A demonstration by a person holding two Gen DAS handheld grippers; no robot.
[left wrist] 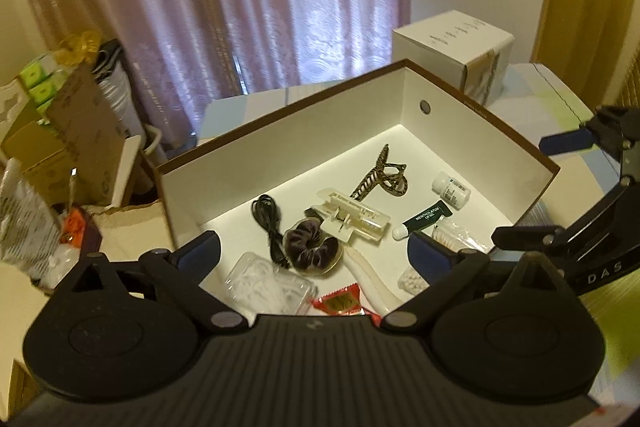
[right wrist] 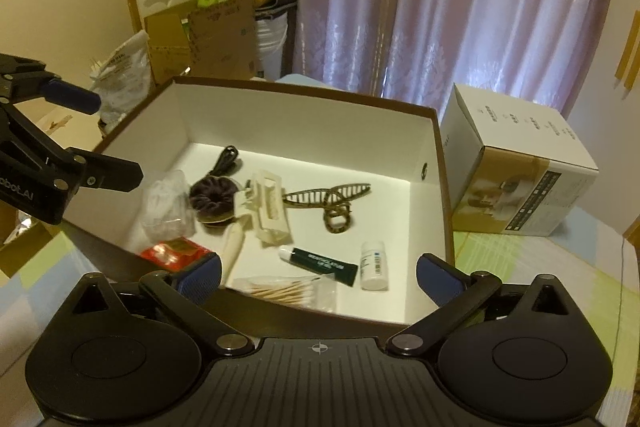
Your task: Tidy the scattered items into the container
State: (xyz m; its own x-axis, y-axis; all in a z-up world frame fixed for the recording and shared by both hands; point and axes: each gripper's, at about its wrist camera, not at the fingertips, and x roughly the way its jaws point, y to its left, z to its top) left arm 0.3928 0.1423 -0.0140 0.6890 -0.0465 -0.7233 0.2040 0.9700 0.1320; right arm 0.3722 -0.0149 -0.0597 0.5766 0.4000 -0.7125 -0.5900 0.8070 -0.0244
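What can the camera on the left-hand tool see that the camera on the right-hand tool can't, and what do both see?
Only the left view shows the pack of white pellets at the box's near edge, behind a tool finger. Only the right view shows the printed side panel of the white carton. Both show the open box, with the dark scrunchie, cream clip, patterned claw clip, green tube and white bottle in it.

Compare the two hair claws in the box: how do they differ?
The cream hair claw is pale, blocky and rectangular; the tortoiseshell hair claw is dark, patterned, slim and curved with open loops. The cream one touches the velvet scrunchie; the tortoiseshell one lies apart. Both lie on the box floor.
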